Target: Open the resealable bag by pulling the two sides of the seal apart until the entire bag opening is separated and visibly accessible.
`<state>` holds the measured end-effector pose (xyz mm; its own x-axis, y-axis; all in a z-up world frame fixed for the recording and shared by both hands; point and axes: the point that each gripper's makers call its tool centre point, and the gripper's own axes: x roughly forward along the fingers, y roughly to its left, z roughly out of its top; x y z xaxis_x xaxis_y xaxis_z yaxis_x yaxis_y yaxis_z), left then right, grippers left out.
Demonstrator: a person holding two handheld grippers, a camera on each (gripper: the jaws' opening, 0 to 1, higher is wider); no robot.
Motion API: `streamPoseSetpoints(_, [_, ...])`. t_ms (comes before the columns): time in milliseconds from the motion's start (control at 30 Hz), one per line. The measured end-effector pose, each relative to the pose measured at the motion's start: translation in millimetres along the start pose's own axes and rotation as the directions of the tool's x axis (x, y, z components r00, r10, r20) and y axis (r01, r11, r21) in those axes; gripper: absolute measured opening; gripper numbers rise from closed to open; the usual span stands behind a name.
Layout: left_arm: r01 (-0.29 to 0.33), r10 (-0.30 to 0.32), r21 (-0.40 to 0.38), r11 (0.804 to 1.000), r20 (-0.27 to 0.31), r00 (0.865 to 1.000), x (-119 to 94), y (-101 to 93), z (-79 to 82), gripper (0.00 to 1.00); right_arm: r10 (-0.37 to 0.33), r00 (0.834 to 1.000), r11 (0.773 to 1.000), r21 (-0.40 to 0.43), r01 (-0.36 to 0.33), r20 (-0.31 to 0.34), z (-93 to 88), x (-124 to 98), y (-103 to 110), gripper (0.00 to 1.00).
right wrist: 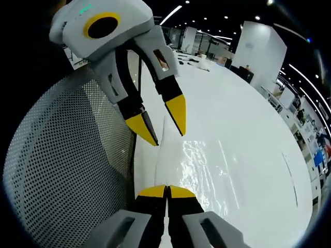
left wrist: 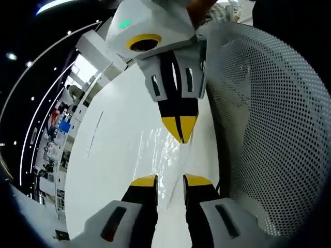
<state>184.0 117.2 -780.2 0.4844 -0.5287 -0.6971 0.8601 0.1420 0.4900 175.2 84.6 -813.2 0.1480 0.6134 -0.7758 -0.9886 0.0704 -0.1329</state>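
1. Bag [right wrist: 207,155], clear, lay on the white bench [right wrist: 248,103] beside a perforated basket [right wrist: 62,165].
2. Right tongs [right wrist: 166,192] pinched its edge; left tongs [left wrist: 170,181] stood spread.
3. Slippery film risked escaping the one-sided grip.

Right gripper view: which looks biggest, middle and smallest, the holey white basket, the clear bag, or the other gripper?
1. Perforated white basket.
2. Left gripper, though nearness to the camera enlarges it.
3. Clear resealable bag; its transparent edges are hard to trace, so this rank is unsure.
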Motion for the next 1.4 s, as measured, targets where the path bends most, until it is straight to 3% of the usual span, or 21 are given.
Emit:
streamPoseSetpoints(100, [-0.024, 0.024, -0.014, 1.000, 0.039, 0.999, -4, 3.0, 11.5, 0.12, 0.000, 1.000, 1.000, -0.004, 0.000, 0.001, 2.7, 1, -1, 0.00])
streamPoseSetpoints(433, [0.009, -0.010, 0.021, 1.000, 0.048, 0.999, 1, -4.3, 15.7, 0.02, -0.019, 1.000, 1.000, 0.005, 0.019, 0.007, 7.1, 0, -5, 0.00])
streamPoseSetpoints(633, [0.063, -0.065, 0.072, 0.995, 0.029, 0.997, 6, -19.0, 14.4, 0.03, -0.025, 1.000, 1.000, 0.011, 0.025, 0.011, 9.0, 0, -6, 0.00])
streamPoseSetpoints(767, [0.065, -0.067, 0.094, 0.993, 0.021, 0.998, 8, -20.9, 15.8, 0.03, -0.028, 0.999, 1.000, -0.003, 0.028, 0.037, 17.0, -1, -5, 0.00])
streamPoseSetpoints(1033, [0.075, -0.075, 0.089, 0.993, 0.001, 0.997, 13, -19.8, 9.0, 0.02, -0.018, 0.998, 1.000, -0.019, 0.019, 0.062, 26.0, -1, -1, 0.00])
streamPoseSetpoints(1267, [0.062, -0.057, 0.093, 0.994, -0.055, 0.997, 20, -21.6, -9.5, 0.01, -0.039, 0.995, 0.999, -0.005, 0.040, 0.089, 32.3, -4, -6, 0.00])
streamPoseSetpoints(1400, [0.052, -0.049, 0.076, 0.996, -0.042, 0.998, 20, -23.0, -7.7, 0.00, -0.061, 0.994, 0.998, 0.005, 0.061, 0.094, 33.6, -6, -11, 0.00])
